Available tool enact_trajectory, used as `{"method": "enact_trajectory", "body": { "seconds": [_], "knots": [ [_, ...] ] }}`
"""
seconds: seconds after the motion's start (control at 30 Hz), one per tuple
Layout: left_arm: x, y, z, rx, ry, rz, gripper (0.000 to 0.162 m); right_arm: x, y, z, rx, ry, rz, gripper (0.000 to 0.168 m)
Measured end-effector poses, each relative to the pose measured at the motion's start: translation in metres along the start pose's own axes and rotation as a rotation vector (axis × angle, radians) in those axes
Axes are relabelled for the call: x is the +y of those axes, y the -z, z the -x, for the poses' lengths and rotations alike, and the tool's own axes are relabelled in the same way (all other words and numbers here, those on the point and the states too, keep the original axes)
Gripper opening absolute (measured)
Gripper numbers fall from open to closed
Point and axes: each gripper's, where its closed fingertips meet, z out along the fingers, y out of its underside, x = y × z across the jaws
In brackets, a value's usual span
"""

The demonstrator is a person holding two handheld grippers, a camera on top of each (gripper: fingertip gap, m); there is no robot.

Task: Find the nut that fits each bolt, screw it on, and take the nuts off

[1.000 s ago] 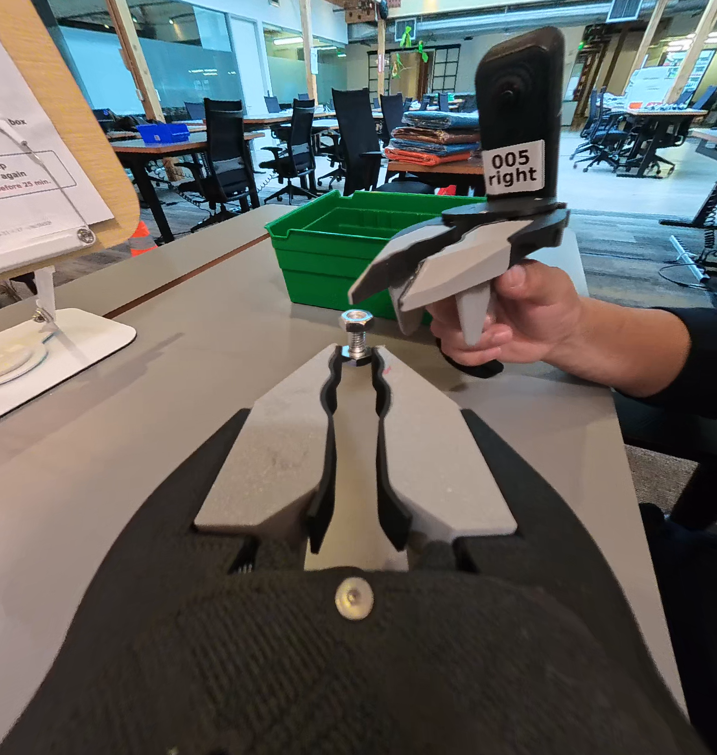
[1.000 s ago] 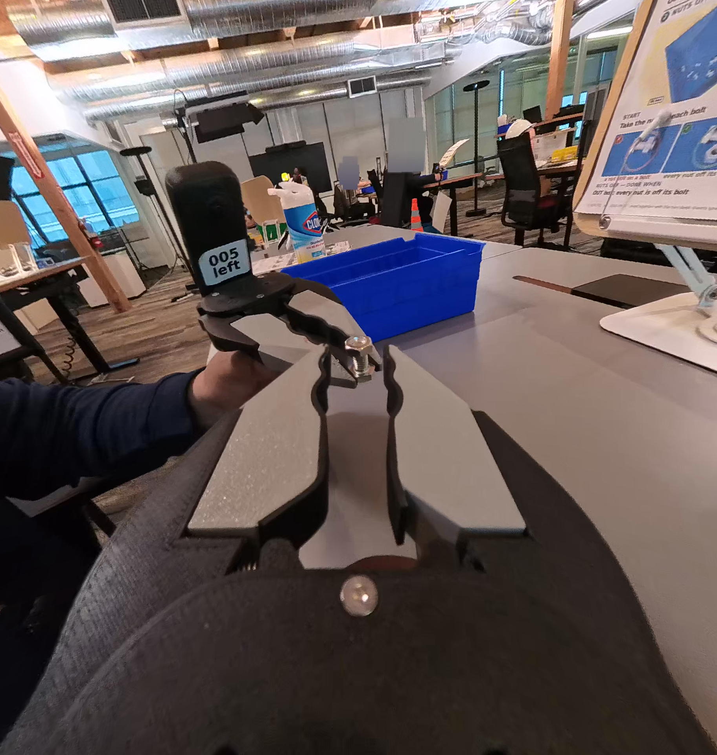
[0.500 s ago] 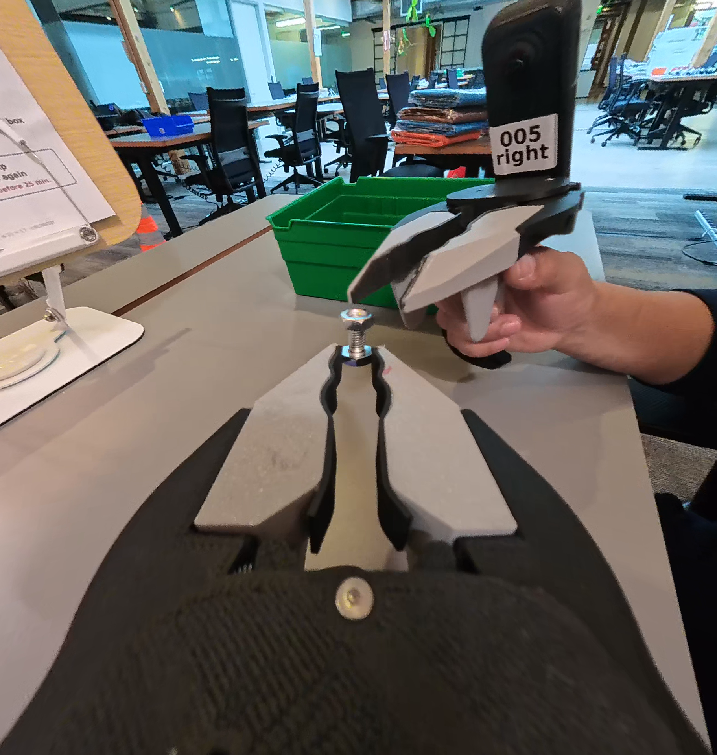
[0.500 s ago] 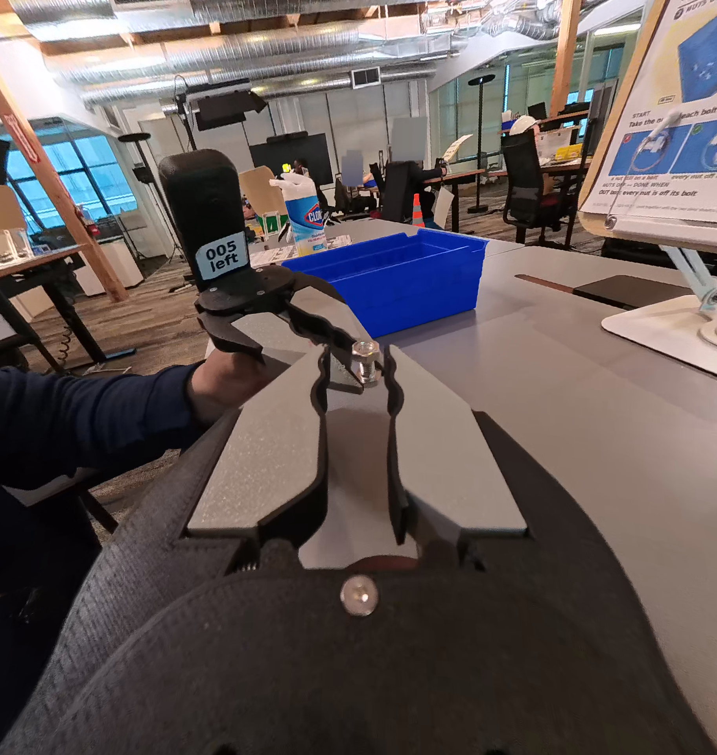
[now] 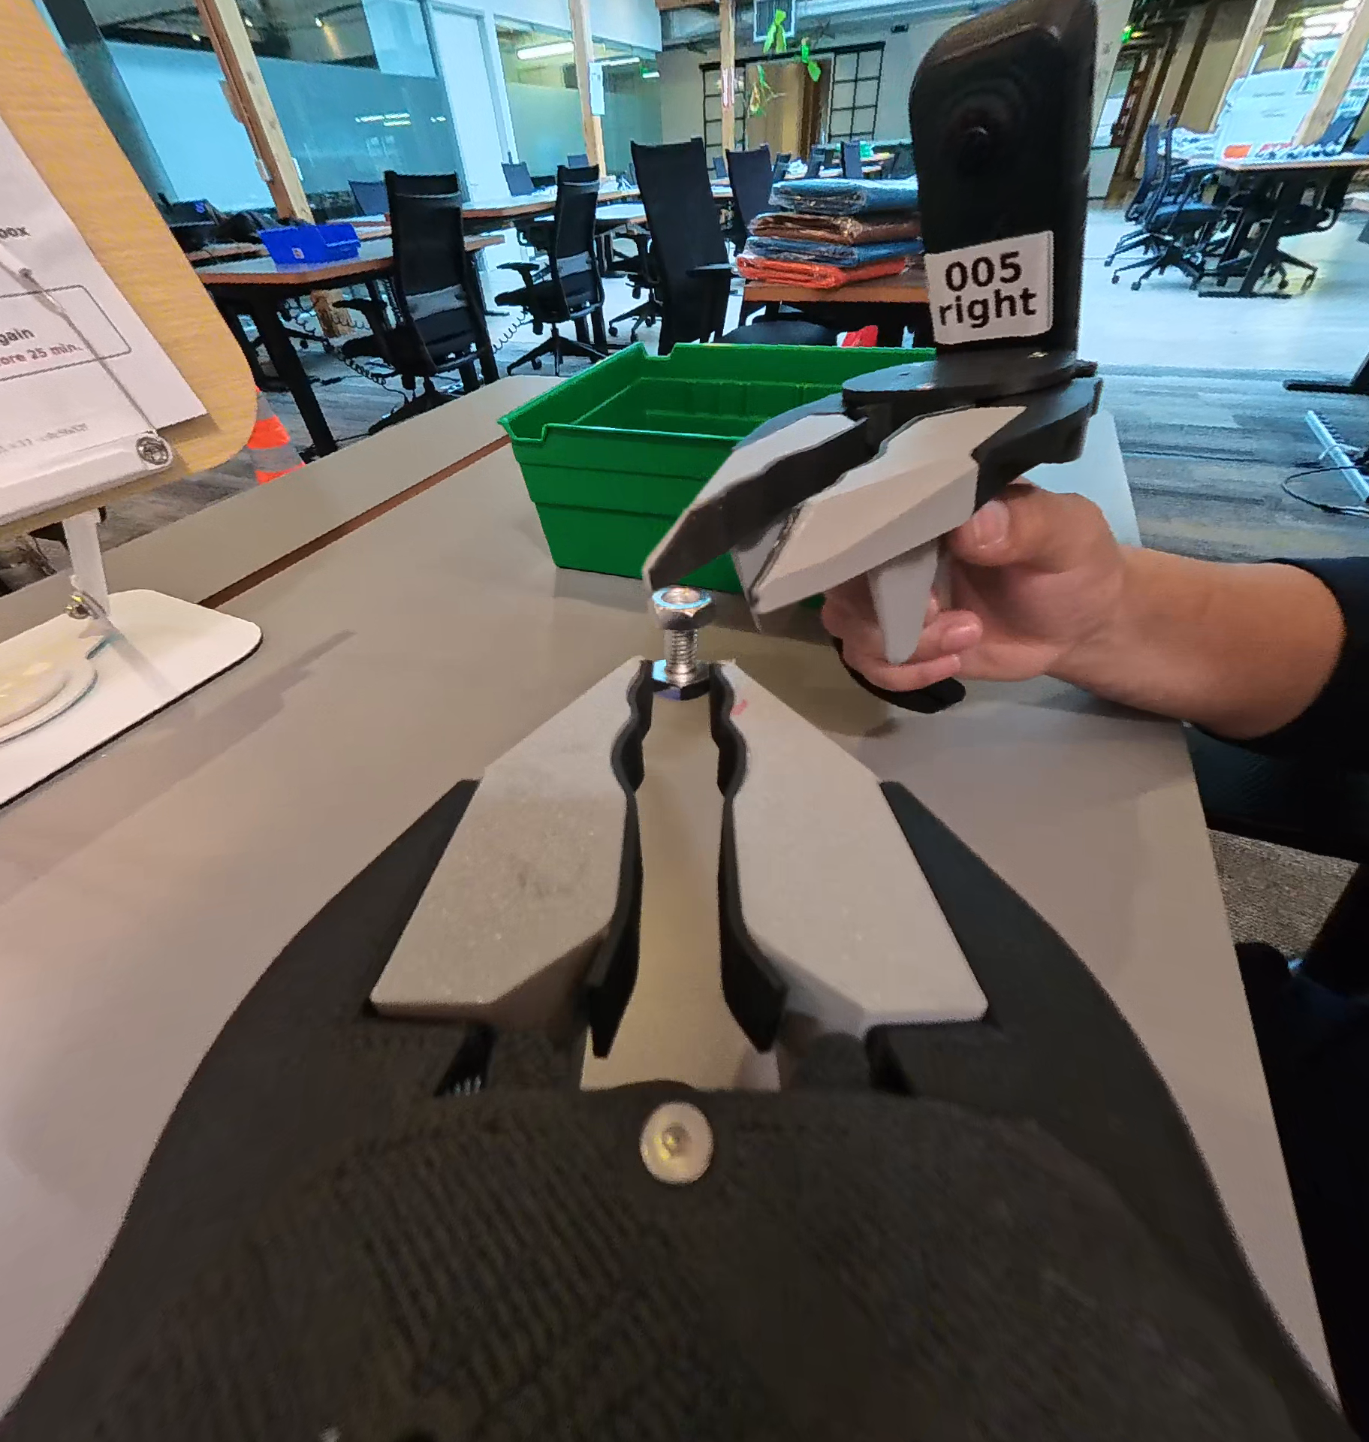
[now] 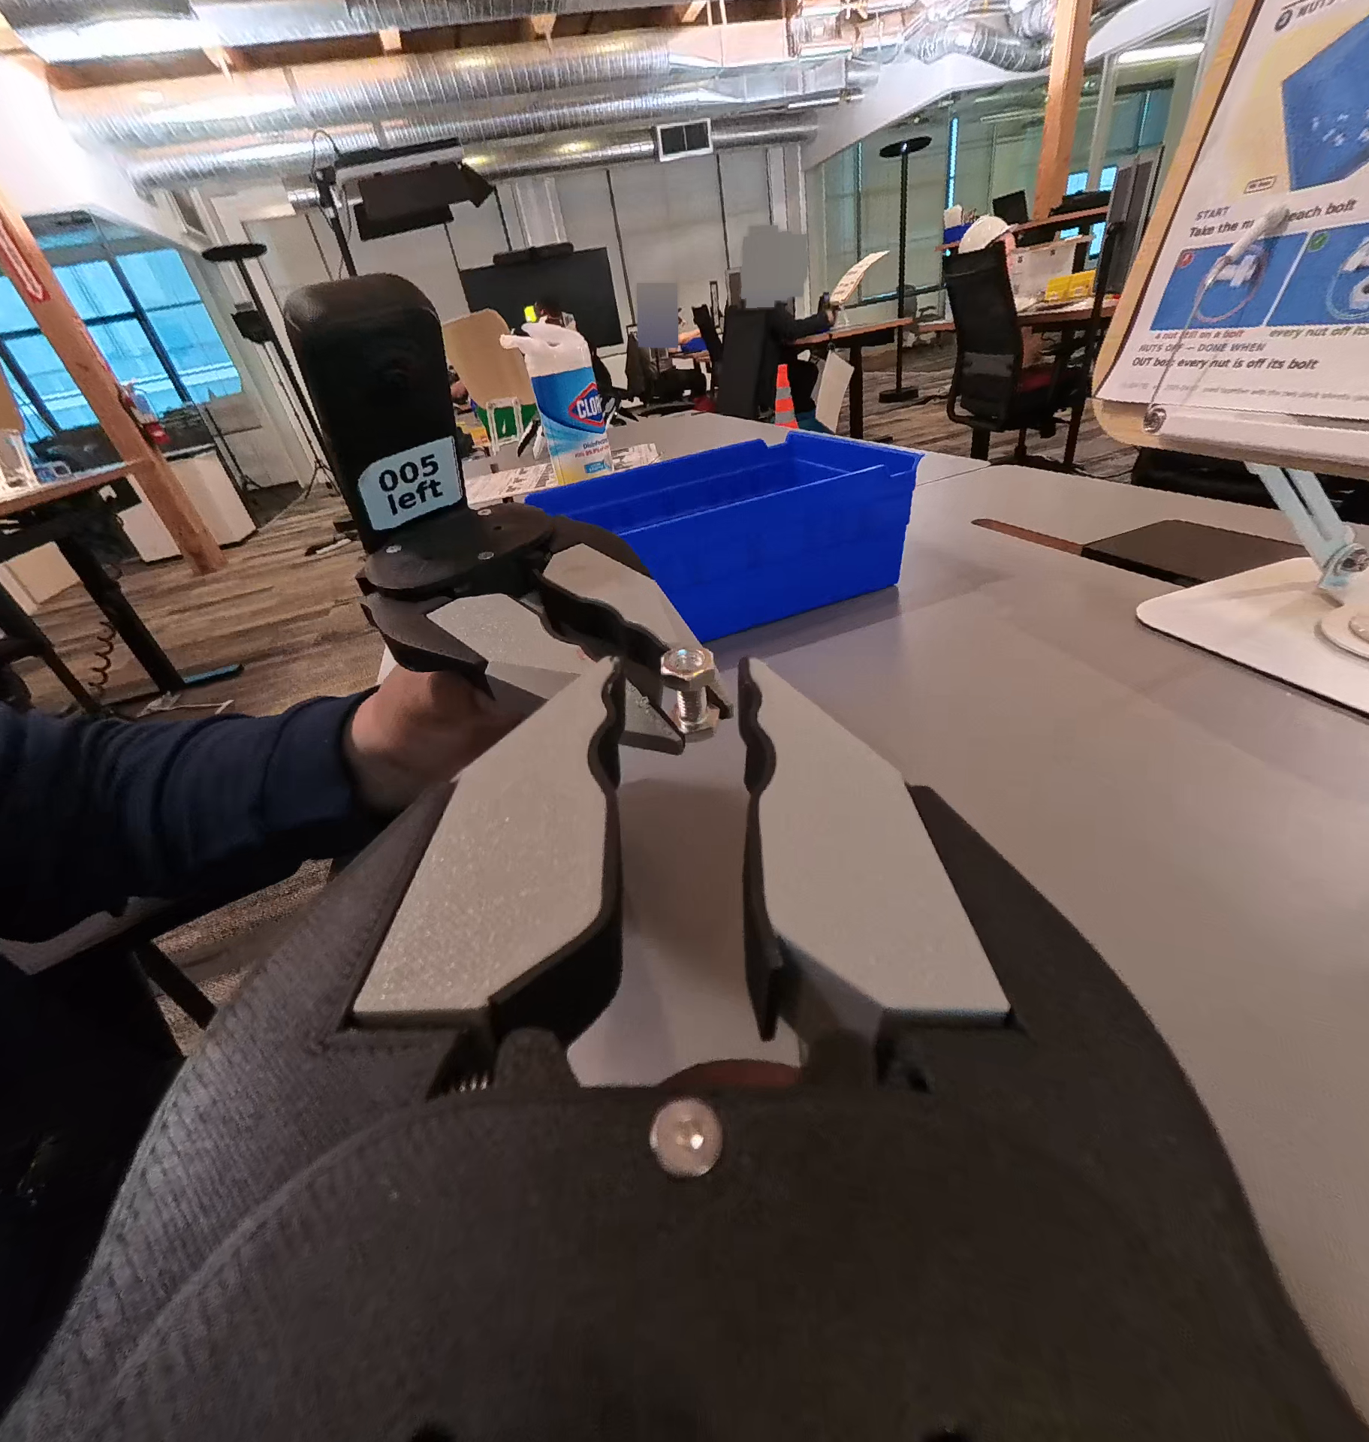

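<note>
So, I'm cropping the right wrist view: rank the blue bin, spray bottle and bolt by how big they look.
1. Blue bin, clearly largest.
2. Spray bottle.
3. Bolt, smallest, though nearest the camera.

Silver bolt (image 5: 679, 648) upright, hex end up, seemingly a nut (image 5: 672, 690) at its base

bolt (image 5: 681, 636): shiny metal | green bin (image 5: 626, 468): glossy plastic | table (image 5: 353, 702): matt grey

White sticker (image 5: 987, 287): number and word, on right gripper (image 6: 677, 687) housing.
Pale blue sticker (image 6: 409, 482): same kind, on left gripper (image 5: 677, 679) housing.
Spray bottle (image 6: 576, 413): brand label.
Instruction sheet (image 6: 1289, 234): printed lines.
</note>
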Motion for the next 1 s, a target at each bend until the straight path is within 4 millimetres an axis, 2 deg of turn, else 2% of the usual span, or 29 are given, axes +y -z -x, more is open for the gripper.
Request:
{"method": "enact_trajectory", "body": {
  "seconds": [0.1, 0.23, 0.37, 0.47, 0.57, 0.83, 1.0],
  "knots": [
    [0.001, -0.002, -0.003, 0.007, -0.011, 0.009, 0.012, 0.007, -0.006, 0.005, -0.009, 0.017, 0.034, 0.022],
    [0.004, -0.007, -0.011, 0.027, -0.028, 0.027, 0.012, 0.010, -0.013, 0.008, -0.015, 0.022, 0.045, 0.027],
    [0.003, -0.006, -0.007, 0.011, -0.017, 0.019, 0.012, 0.008, -0.009, 0.005, -0.004, 0.022, 0.042, 0.029],
    [0.002, -0.003, 0.000, -0.012, 0.008, 0.004, 0.012, 0.001, -0.002, 0.002, 0.010, 0.019, 0.013, 0.026],
    [0.002, -0.001, 0.006, -0.033, 0.026, 0.002, 0.012, 0.003, -0.001, -0.003, 0.036, 0.021, 0.024, 0.023],
    [0.007, -0.010, -0.009, 0.016, -0.010, 0.035, 0.012, 0.008, -0.013, 0.004, 0.017, 0.014, 0.038, 0.027],
    [0.006, -0.008, -0.005, 0.002, 0.006, 0.022, 0.012, 0.005, -0.008, -0.002, 0.041, 0.021, 0.032, 0.028]
  ]
}}
